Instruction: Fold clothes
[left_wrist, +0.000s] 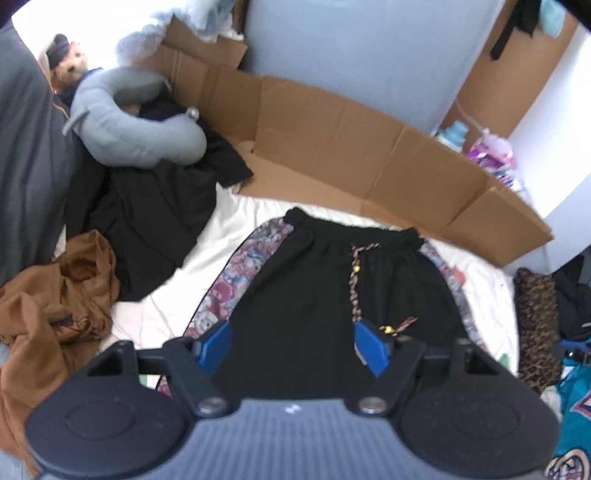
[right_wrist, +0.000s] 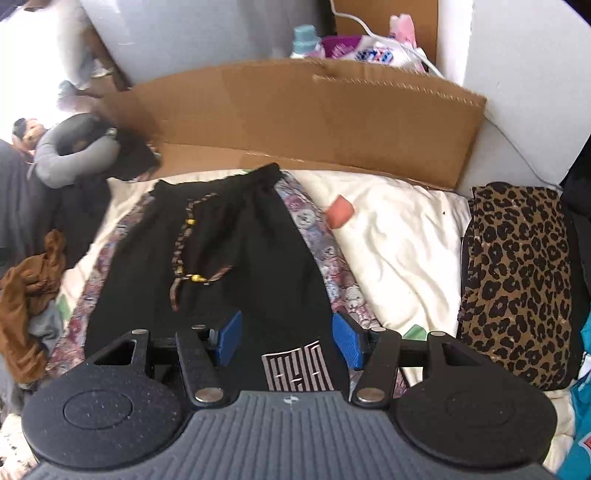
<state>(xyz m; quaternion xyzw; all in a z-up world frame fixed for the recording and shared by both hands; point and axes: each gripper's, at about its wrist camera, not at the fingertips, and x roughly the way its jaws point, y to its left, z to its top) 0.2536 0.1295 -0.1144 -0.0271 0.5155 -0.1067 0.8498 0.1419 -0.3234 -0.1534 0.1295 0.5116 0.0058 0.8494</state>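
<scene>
Black shorts (left_wrist: 306, 291) with patterned side stripes and a braided drawstring lie flat on the white bed sheet (left_wrist: 207, 254), waistband away from me. They also show in the right wrist view (right_wrist: 229, 251), with a white logo near the hem. My left gripper (left_wrist: 291, 343) is open and empty, hovering over the lower part of the shorts. My right gripper (right_wrist: 286, 339) is open and empty, over the hem by the logo.
A flattened cardboard box (left_wrist: 332, 147) stands along the far side. A brown garment (left_wrist: 55, 306), black clothes (left_wrist: 147, 221) and a grey neck pillow (left_wrist: 129, 125) lie at left. A folded leopard-print garment (right_wrist: 517, 280) lies at right. A pink block (right_wrist: 340, 212) sits on the sheet.
</scene>
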